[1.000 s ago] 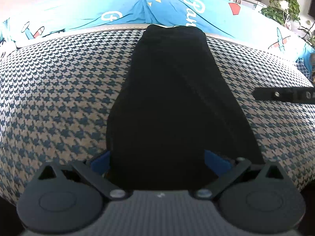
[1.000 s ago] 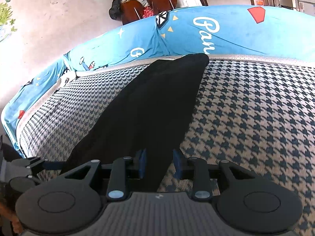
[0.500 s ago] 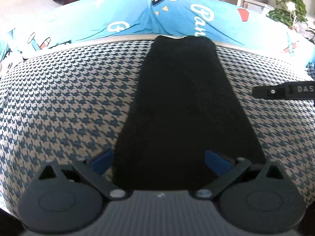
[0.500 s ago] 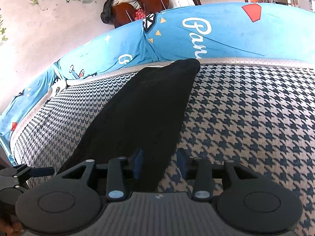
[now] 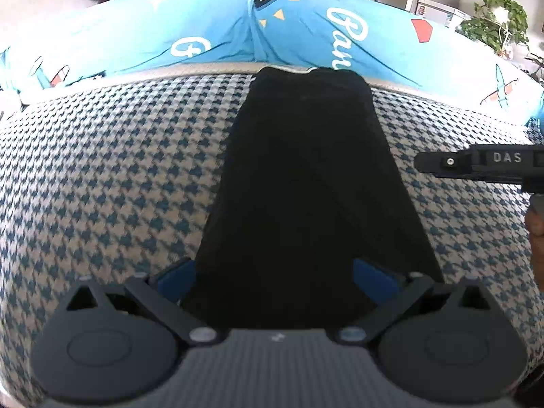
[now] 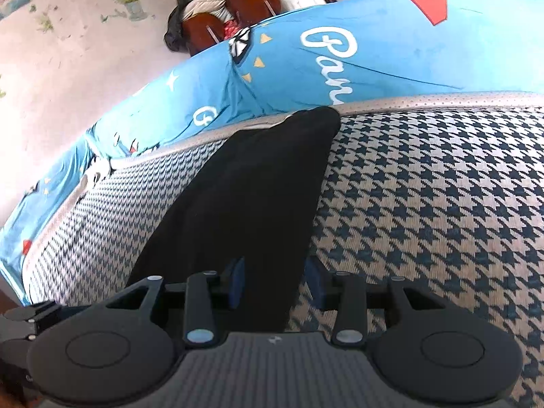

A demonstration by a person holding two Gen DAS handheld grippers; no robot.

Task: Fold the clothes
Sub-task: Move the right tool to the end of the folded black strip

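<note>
Black garment (image 5: 306, 183), long and narrow, lies flat along the houndstooth mattress (image 5: 112, 183); its far end reaches the grey piping at the mattress edge, its near end sits under both tools.

Change over the last second: we see the right hand-held gripper (image 6: 275, 282) go from nearly closed on the garment's right edge to clearly parted, blue pads now standing either side of that edge with a gap, gripping nothing. The left hand-held gripper (image 5: 275, 278) was spread wide a second ago and is spread wide now, pads flanking the near end of the cloth, holding nothing. The garment's far end has not visibly shifted.

Our reading: the right side has let go of the hem. Whether this strip is a finished lengthwise fold just laid down, or one set out for a further fold, we cannot settle.

Surroundings, large to small: blue printed sheet (image 5: 210, 34) banked behind the mattress; wooden chairs (image 6: 231, 17) with a dark coat beyond; potted plant (image 5: 493, 27) at far right.

Obstructions: none on the cloth itself. The right tool's black arm juts in beside the garment in the left view.
</note>
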